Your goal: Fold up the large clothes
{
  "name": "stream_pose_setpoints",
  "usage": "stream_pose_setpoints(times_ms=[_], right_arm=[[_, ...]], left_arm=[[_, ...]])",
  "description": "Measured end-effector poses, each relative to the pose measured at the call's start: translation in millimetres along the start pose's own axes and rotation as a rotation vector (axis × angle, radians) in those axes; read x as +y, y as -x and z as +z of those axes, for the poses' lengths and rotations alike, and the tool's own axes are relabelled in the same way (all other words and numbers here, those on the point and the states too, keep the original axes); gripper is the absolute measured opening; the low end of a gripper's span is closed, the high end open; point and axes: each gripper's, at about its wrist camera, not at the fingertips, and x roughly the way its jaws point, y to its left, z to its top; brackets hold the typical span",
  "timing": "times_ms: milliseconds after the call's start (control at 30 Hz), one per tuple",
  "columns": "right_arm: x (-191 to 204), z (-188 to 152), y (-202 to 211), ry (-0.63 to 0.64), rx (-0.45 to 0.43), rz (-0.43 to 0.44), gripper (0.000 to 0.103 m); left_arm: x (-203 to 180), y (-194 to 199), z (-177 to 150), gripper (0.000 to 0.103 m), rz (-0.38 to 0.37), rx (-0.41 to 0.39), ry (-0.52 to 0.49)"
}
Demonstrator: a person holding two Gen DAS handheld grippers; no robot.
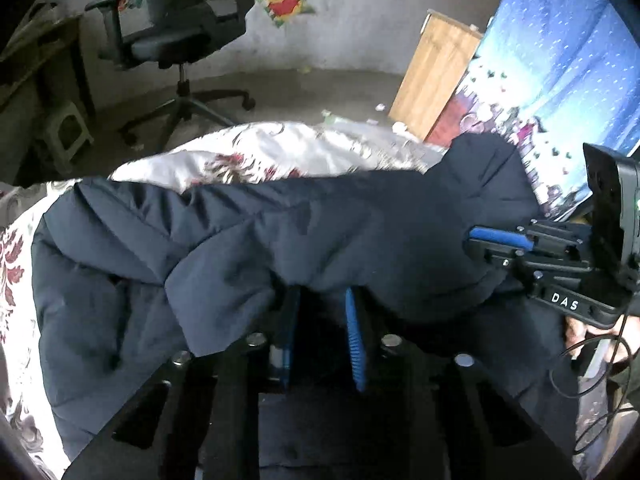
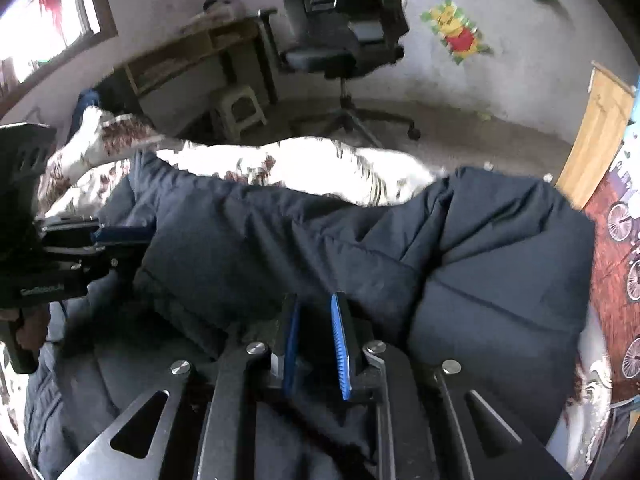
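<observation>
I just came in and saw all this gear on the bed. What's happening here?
A person is folding a dark navy puffer jacket on a bed with a floral bedspread, using a handheld gripper in each hand. The left gripper and the right gripper each have their blue-padded fingers around a raised edge of the jacket, lifting it off the rest of the garment. The jaws are not fully closed, so how firmly they grip is hard to tell. An office chair stands beyond the bed.

Floral bed (image 1: 256, 160) — navy jacket (image 1: 248, 240) atop
</observation>
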Motion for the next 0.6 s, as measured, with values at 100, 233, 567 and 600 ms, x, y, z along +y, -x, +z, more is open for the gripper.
stream_pose_setpoints(times_ms=[100, 233, 567, 600], right_arm=[[-2.2, -6.2, -13.6, -0.018, -0.009, -0.003, 0.015], [-1.4, -15.6, -25.5, -0.018, -0.063, -0.026, 0.015], [-16.3, 15.3, 46.0, -0.092, -0.316, -0.048, 0.015], [-20.9, 27.1, 46.8, -0.106, -0.327, -0.07, 0.015]], left_arm=[[3.9, -17.1, -8.4, 0.009, 0.045, 0.008, 0.015], [2.0, -33.7, -17.2, 0.007, 0.096, -0.029, 0.022], [14.7, 30.1, -19.6, 0.007, 0.109, -0.326, 0.072], [19.0, 35.1, -14.8, 0.007, 0.124, -0.354, 0.091]])
